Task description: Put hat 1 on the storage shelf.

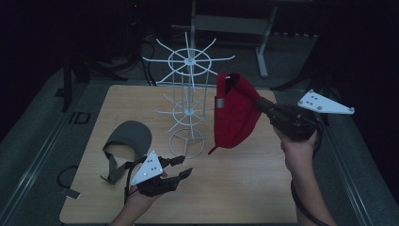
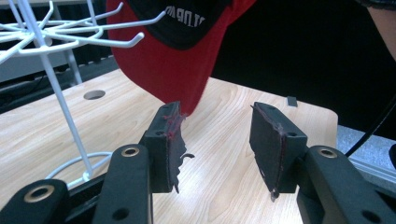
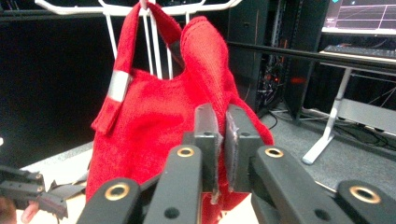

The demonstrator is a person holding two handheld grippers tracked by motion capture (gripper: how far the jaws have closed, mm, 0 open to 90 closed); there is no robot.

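Red cap hangs pinched in the right claw — beside the wire rack.

Overhead view; two close gripper-mounted views

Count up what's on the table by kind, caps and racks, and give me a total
Caps: 2, a red cap hanging in the right claw beside the rack, and a grey cap lying on the table.
Wire racks: 1, a white rack standing mid-table.
Total: 3
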